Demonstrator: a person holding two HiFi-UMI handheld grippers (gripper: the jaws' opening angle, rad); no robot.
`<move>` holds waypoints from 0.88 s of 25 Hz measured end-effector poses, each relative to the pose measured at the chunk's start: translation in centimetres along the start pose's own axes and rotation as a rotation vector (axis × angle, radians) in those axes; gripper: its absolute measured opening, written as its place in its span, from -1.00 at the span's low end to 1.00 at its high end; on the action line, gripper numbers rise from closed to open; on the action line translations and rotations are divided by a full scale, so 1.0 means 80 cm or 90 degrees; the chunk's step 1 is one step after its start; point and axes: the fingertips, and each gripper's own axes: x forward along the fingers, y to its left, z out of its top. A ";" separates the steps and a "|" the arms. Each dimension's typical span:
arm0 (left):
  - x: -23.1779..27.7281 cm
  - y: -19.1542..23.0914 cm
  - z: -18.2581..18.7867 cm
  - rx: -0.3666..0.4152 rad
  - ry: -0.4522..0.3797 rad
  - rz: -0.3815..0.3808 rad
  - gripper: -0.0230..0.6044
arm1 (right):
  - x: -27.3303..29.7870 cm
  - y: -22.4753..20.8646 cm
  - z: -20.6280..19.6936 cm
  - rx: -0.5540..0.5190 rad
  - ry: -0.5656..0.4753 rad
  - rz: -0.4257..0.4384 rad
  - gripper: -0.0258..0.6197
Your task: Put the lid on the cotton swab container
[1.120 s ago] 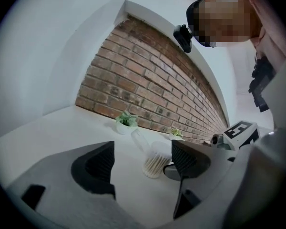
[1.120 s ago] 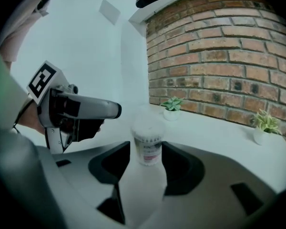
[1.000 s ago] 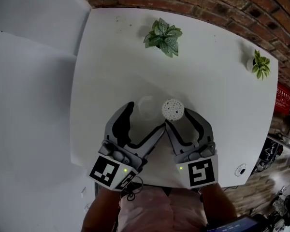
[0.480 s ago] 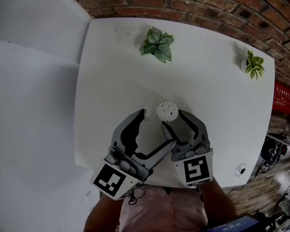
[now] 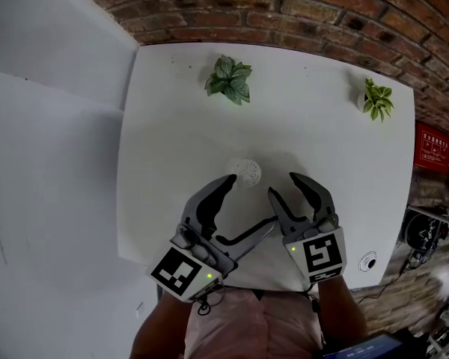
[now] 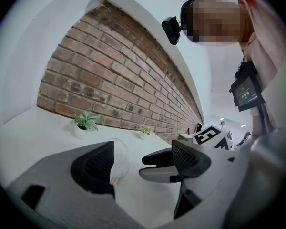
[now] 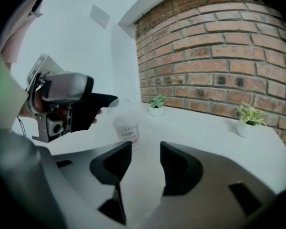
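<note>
The cotton swab container (image 5: 248,172) stands upright on the white table (image 5: 165,126), and the clear lid (image 7: 118,106) seems to rest on top, slightly tilted. My left gripper (image 5: 252,200) is open. Its far fingertip (image 5: 229,179) is just left of the container, and I cannot tell whether it touches. In the left gripper view the container (image 6: 118,163) shows beyond that gripper (image 6: 142,151). My right gripper (image 5: 282,184) is open, to the right of the container and apart from it. Its jaws have just been closing a little with nothing between them. The container (image 7: 126,128) lies ahead of that gripper (image 7: 146,149).
Two small potted plants (image 5: 226,79) (image 5: 376,98) stand at the table's far side, below a brick wall (image 5: 322,6). A round socket (image 5: 368,261) sits near the front right corner. A white partition (image 5: 52,126) borders the table on the left.
The right gripper has drawn back to the right, off the container. The left gripper's far finger has come up beside it. The clear lid no longer lies on the table beside the container.
</note>
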 end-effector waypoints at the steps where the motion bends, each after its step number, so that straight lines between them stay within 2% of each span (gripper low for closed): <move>1: 0.002 -0.002 -0.002 0.001 0.006 -0.006 0.32 | -0.005 -0.011 0.001 0.015 -0.001 -0.015 -0.35; 3: 0.006 -0.008 -0.009 0.003 0.018 -0.021 0.31 | -0.015 -0.028 0.008 0.030 -0.013 -0.035 -0.36; 6: 0.011 -0.013 -0.019 0.000 0.034 -0.039 0.31 | -0.025 -0.039 0.032 0.030 -0.046 -0.033 -0.37; 11: 0.014 -0.016 -0.024 0.000 0.037 -0.049 0.31 | -0.024 -0.033 0.076 0.028 -0.089 0.005 -0.36; 14: 0.014 -0.016 -0.025 0.004 0.038 -0.055 0.31 | -0.015 -0.025 0.092 0.002 -0.106 0.038 -0.35; 19: 0.014 -0.016 -0.025 0.011 0.040 -0.065 0.30 | 0.005 0.002 0.093 0.021 -0.072 0.112 -0.33; 22: 0.014 -0.016 -0.024 0.015 0.042 -0.074 0.30 | 0.014 0.008 0.089 0.009 -0.057 0.135 -0.32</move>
